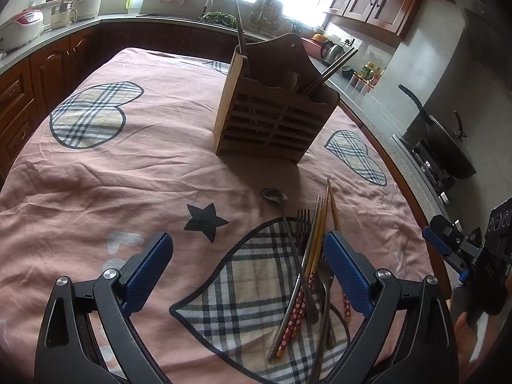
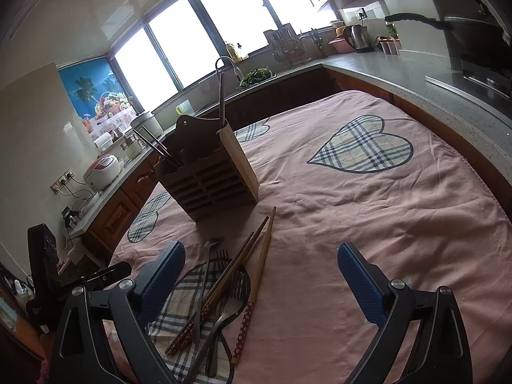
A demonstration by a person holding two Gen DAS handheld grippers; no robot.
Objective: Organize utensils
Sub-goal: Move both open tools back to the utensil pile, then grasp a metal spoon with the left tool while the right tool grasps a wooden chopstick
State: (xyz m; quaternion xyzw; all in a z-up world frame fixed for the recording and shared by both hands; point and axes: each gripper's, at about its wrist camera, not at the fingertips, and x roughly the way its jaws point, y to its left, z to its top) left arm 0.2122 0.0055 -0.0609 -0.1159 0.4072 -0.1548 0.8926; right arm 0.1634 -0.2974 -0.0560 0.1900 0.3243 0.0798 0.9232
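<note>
Blue-padded, my left tongs [image 1: 248,260] and right tongs [image 2: 260,273] hang released, grasping nothing, over loose chopsticks [image 2: 260,256], forks [image 2: 237,283] and a spoon [image 1: 275,196]; beyond that pile stands the wooden caddy [image 1: 272,118] on pink cloth [image 1: 144,172].

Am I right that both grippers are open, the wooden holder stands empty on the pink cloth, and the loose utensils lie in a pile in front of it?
Not quite: the wooden holder is not empty. The left wrist view shows dark chopsticks and a long handle sticking out of it. The rest holds: left gripper and right gripper are open, and the loose utensils lie piled on the pink cloth.
</note>
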